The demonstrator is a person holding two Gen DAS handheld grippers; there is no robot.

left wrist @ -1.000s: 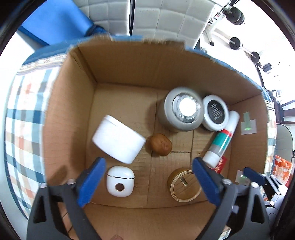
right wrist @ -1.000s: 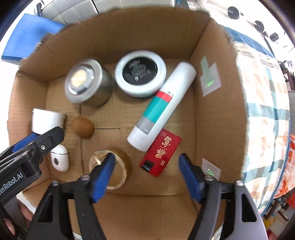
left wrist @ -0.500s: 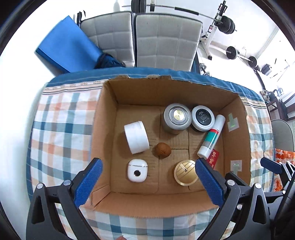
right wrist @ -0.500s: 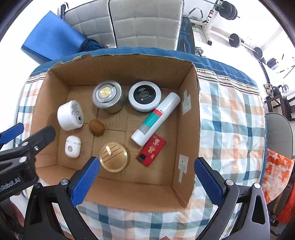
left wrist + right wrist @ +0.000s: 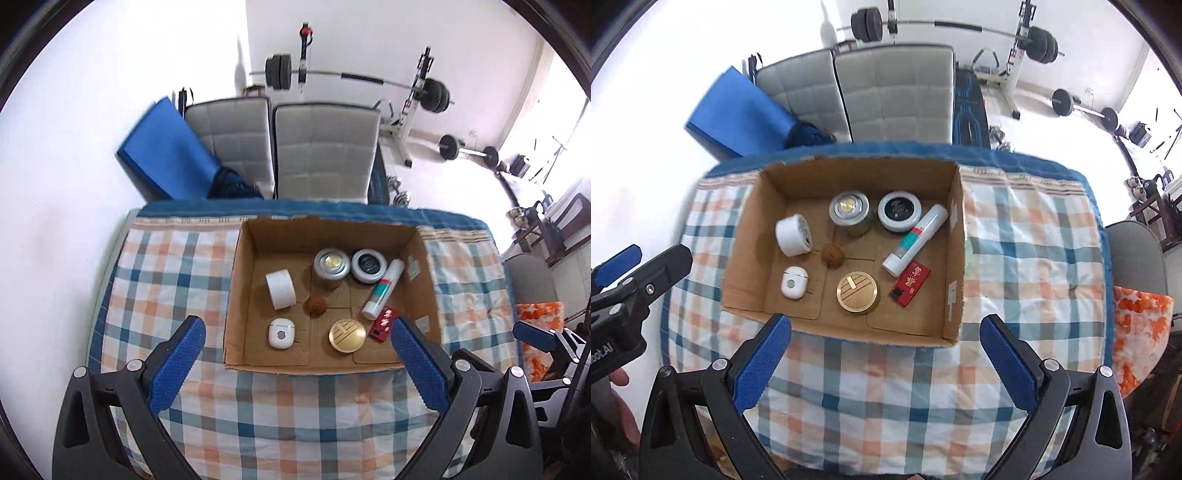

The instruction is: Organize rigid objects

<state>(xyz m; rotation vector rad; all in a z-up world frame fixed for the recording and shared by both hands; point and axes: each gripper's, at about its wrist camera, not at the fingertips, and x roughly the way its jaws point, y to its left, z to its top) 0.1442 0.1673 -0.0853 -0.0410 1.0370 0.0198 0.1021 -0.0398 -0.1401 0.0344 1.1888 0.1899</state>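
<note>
An open cardboard box (image 5: pixel 236 295) (image 5: pixel 955 258) sits on a checked tablecloth. Inside lie a white tape roll (image 5: pixel 280 290) (image 5: pixel 792 236), a white earbud case (image 5: pixel 281 333) (image 5: pixel 793 282), a brown nut (image 5: pixel 316 305) (image 5: pixel 833 254), a gold round tin (image 5: pixel 347 336) (image 5: pixel 857 293), a silver tin (image 5: pixel 331 264) (image 5: pixel 849 208), a black-lidded white jar (image 5: pixel 368 265) (image 5: pixel 899 210), a white tube (image 5: pixel 382 290) (image 5: pixel 916 240) and a red card (image 5: pixel 384 325) (image 5: pixel 910 282). My left gripper (image 5: pixel 295 362) and right gripper (image 5: pixel 884 354) are both open and empty, high above the box's near edge.
The checked tablecloth (image 5: pixel 166 280) (image 5: pixel 1034 258) covers the table around the box. Two grey chairs (image 5: pixel 325 155) and a blue mat (image 5: pixel 166 151) stand behind the table. Weight equipment (image 5: pixel 424 92) is at the back. An orange patterned cloth (image 5: pixel 1141 332) lies at the right.
Both grippers have risen up and back out of the box, from just above its contents to high over the table. The objects in the box have not moved.
</note>
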